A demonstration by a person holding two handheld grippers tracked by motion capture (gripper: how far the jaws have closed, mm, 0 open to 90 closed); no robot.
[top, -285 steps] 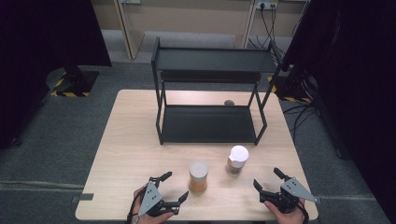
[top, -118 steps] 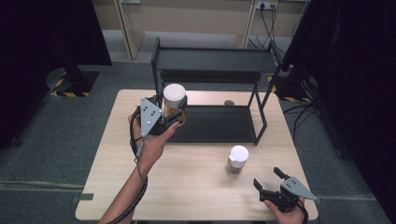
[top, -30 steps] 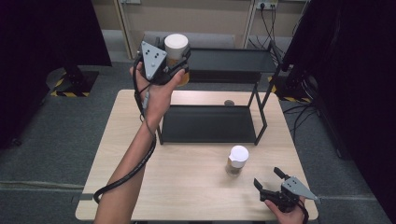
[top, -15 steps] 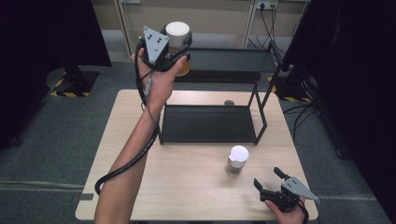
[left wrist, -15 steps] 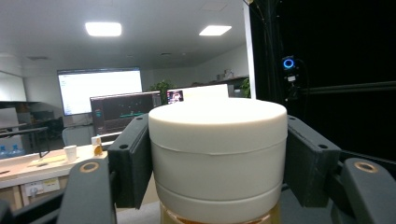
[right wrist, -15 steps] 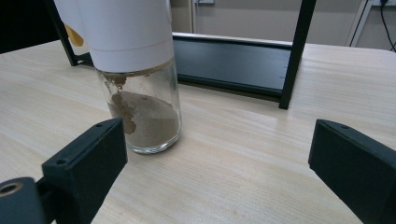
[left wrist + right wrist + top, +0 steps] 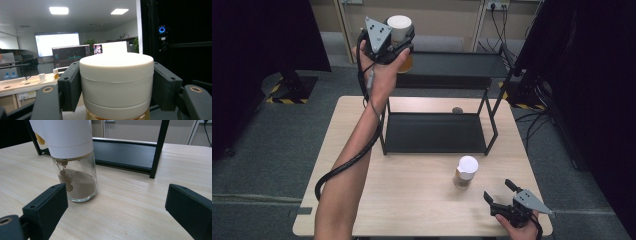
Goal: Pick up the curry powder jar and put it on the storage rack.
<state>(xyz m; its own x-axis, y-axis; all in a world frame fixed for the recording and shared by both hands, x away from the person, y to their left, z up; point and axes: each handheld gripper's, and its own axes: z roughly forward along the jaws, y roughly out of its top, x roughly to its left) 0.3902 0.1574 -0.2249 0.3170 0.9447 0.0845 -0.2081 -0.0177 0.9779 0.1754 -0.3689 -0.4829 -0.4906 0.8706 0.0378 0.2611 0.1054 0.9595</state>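
Observation:
My left gripper [image 7: 399, 31] is raised high over the left end of the black two-tier shelf's [image 7: 447, 64] top tier, shut on a white-lidded jar [image 7: 400, 26] with amber contents. In the left gripper view the two jaws press on the jar's cream lid [image 7: 116, 80] from both sides. A second glass jar [image 7: 465, 171] with a white lid and brown powder stands on the table in front of the shelf. My right gripper [image 7: 500, 192] rests open near the table's front right corner, apart from that jar [image 7: 72, 160], which stands left of its jaws.
The wooden table [image 7: 362, 200] carries the black shelf at its back half. A small dark round object [image 7: 457, 110] lies on the table behind the lower tier [image 7: 434, 132]. Cables and dark curtains surround the table.
My left hand has carried the jar up and farther back, toward the shelf's top tier. The right gripper and the jar on the table have not moved.

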